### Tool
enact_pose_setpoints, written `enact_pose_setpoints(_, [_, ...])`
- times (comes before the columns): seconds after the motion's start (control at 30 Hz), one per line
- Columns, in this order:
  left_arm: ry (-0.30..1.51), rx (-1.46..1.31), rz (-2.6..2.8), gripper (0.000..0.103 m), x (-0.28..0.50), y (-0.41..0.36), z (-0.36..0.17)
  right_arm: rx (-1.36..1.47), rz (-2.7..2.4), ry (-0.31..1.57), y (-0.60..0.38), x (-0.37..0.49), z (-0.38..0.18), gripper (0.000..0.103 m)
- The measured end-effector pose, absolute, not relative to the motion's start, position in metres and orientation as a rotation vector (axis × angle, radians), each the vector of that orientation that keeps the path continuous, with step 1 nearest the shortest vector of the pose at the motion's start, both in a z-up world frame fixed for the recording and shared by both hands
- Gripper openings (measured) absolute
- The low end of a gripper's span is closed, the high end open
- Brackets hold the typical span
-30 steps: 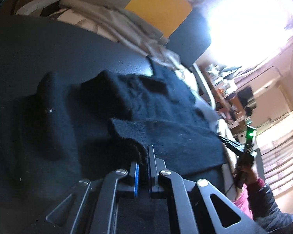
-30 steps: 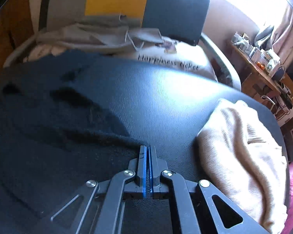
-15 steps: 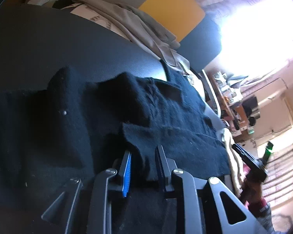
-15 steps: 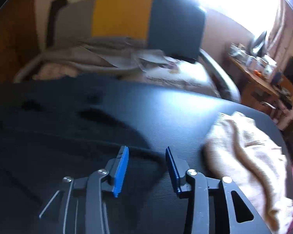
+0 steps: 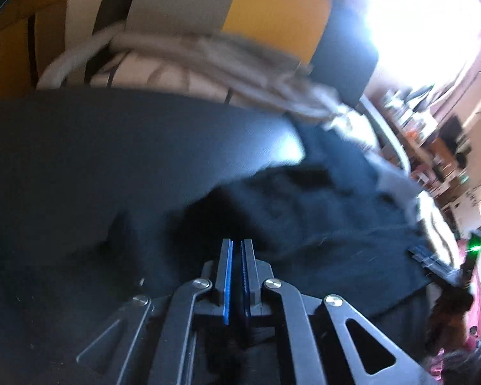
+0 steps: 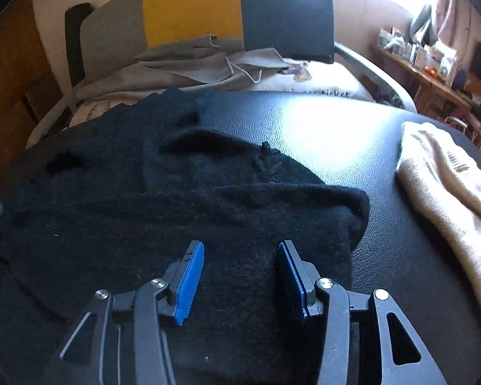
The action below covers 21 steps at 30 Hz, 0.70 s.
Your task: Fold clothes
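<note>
A black knit sweater [image 6: 182, 199] lies partly folded on the black leather surface [image 6: 320, 128]. My right gripper [image 6: 240, 250] is open, its blue pads wide apart just above the sweater's near edge, holding nothing. In the blurred left wrist view the same sweater [image 5: 320, 218] lies ahead and to the right. My left gripper [image 5: 236, 247] has its pads nearly together with a thin gap, and no cloth shows between them. The right gripper [image 5: 433, 260] shows at the far right of that view.
A folded beige garment [image 6: 445, 179] lies at the right end of the surface. Behind it stands a chair with grey, yellow and dark panels [image 6: 192, 9], draped with grey and white clothes [image 6: 208, 64]. A cluttered desk [image 6: 433, 61] is at the far right.
My right gripper let go of the sweater's edge, opened wide and drew back over it. My left gripper opened, released its fold, then closed again and swung left.
</note>
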<state>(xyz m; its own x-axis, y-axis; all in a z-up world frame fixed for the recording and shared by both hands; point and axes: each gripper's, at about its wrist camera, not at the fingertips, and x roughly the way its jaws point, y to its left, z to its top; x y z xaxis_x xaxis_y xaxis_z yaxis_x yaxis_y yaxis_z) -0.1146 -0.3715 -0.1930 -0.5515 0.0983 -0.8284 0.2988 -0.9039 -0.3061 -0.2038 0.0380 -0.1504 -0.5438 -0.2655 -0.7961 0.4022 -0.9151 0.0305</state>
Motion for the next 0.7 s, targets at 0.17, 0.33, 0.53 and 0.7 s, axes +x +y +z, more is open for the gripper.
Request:
enact_pose_setpoints(0.17, [0.730, 1.364, -2.587, 0.002, -0.102, -0.380, -0.205, 1.183, -2.491, 0.255, 0.036, -0.199, -0.155, 0.057])
enact_pose_setpoints(0.33, [0.768, 1.290, -2.561, 0.012, -0.089, -0.381, -0.196, 1.169, -2.519, 0.283, 0.033, -0.195, -0.157, 0.061])
enact_pose_setpoints(0.53, [0.966, 1.137, -2.522, 0.023, -0.013, -0.380, -0.180, 1.173, -2.531, 0.264, 0.037, -0.197, -0.158, 0.066])
enact_pose_setpoints(0.7, [1.038, 1.072, -2.379, 0.027, 0.065, -0.400, -0.187, 1.174, -2.546, 0.259, 0.038, -0.197, -0.158, 0.071])
